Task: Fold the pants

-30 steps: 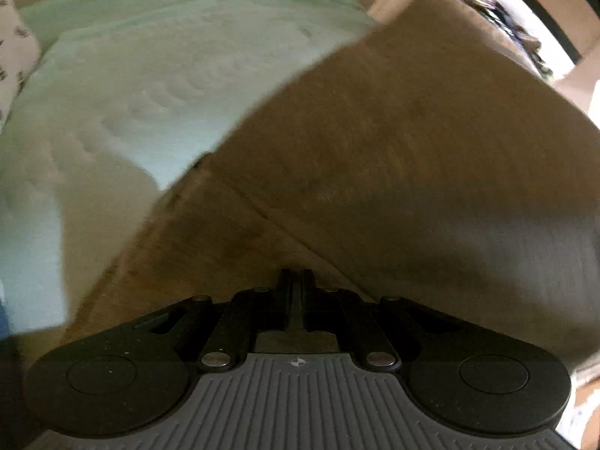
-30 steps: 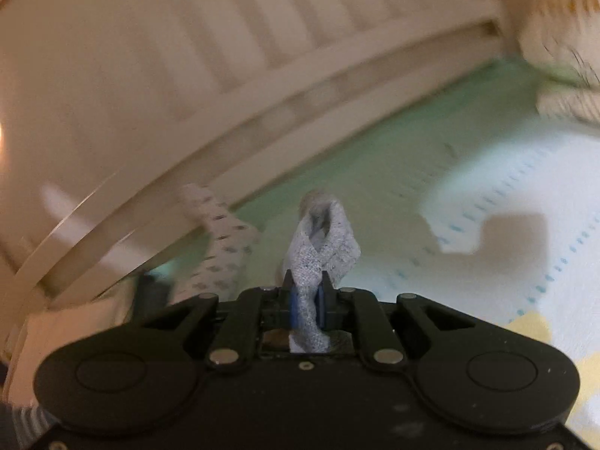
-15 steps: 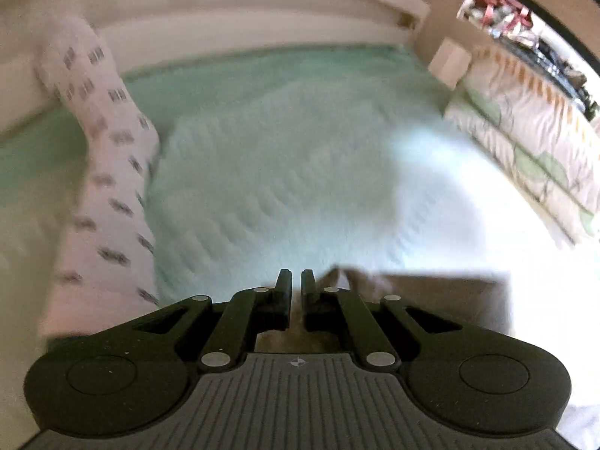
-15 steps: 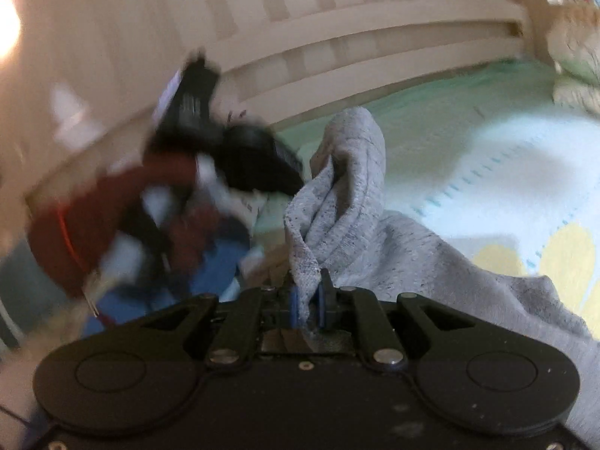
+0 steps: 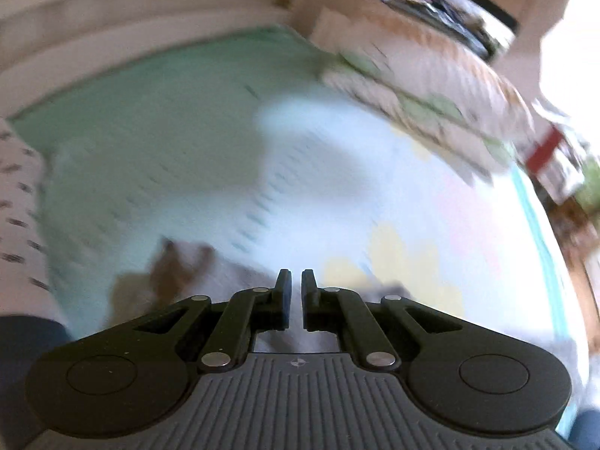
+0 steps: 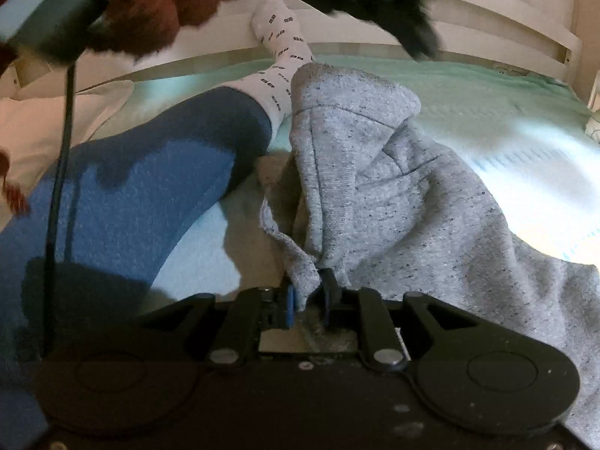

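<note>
Bedding: a mint-green sheet (image 6: 468,90) over the mattress, pale wooden bed frame (image 6: 506,37) behind it across the top of the right wrist view.

Pants (image 6: 393,187), grey flecked knit, lie bunched on the sheet at centre and right of the right wrist view. One folded part stands up in a hump at upper centre; the rest spreads toward the lower right edge. A thin flap of the fabric hangs at lower centre, straight into the right gripper (image 6: 307,292).

Right gripper: jaws opening, a clear gap between them. The flap sits between them, against the blue pad of the left finger; the other finger looks clear of it.

Left of the pants: a person's leg (image 6: 150,195) in blue, running from lower left up to centre, ending in a white sock (image 6: 281,48) with small dark marks, toe up near the bed frame. Leg and pants lie just beside each other.

Upper left and top of that view: blurred dark gear and a reddish-brown fuzzy sleeve (image 6: 150,11). A black cable (image 6: 60,187) drops down the left side.

Left gripper (image 5: 296,285): fingers pressed nearly together, a slim gap, nothing pinched. Left wrist view heavily blurred. Grey fabric just under the fingers, sheet beyond it, patterned pillows (image 5: 420,90) at upper right, sock at left edge.

No containers made out.
</note>
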Demonstrator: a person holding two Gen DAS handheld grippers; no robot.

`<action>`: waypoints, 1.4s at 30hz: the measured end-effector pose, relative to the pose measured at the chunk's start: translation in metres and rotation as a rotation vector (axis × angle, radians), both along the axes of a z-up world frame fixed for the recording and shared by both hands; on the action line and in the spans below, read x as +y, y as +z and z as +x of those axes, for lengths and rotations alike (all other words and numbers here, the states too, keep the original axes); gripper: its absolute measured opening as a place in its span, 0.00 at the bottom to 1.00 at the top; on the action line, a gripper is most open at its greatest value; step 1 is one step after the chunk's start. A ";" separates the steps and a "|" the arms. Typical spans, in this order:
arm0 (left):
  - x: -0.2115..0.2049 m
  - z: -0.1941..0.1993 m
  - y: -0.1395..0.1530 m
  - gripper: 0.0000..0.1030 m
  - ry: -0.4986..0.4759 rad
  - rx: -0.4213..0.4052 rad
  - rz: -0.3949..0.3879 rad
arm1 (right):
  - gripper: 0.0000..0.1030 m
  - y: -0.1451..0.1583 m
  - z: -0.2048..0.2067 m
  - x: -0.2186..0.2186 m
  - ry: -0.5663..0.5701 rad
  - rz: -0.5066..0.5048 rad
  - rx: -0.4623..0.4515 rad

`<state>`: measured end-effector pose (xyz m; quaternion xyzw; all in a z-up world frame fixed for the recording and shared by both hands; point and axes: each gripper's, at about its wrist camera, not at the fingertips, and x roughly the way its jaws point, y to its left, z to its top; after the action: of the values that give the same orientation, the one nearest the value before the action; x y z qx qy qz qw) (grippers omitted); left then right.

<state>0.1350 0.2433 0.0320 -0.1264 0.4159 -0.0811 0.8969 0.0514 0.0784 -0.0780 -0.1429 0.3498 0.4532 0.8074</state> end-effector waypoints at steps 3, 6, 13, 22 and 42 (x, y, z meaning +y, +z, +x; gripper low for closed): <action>-0.011 0.006 -0.026 0.05 -0.030 0.097 0.030 | 0.25 0.000 -0.006 0.008 -0.007 0.026 -0.001; 0.003 0.008 -0.050 0.05 0.074 0.173 0.084 | 0.36 0.004 -0.019 -0.004 0.007 0.059 -0.009; 0.046 -0.010 -0.065 0.05 0.233 0.201 0.021 | 0.33 0.026 -0.036 -0.039 -0.030 0.146 -0.023; 0.028 0.003 -0.048 0.05 0.153 0.116 0.074 | 0.34 0.046 0.006 -0.057 -0.173 0.191 -0.016; 0.032 -0.034 -0.081 0.06 0.233 0.148 -0.096 | 0.36 0.020 0.158 0.020 -0.306 0.358 0.630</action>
<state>0.1010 0.2754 -0.0486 -0.2224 0.4591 0.0133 0.8600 0.2094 0.0983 -0.0575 0.1999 0.5130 0.4031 0.7310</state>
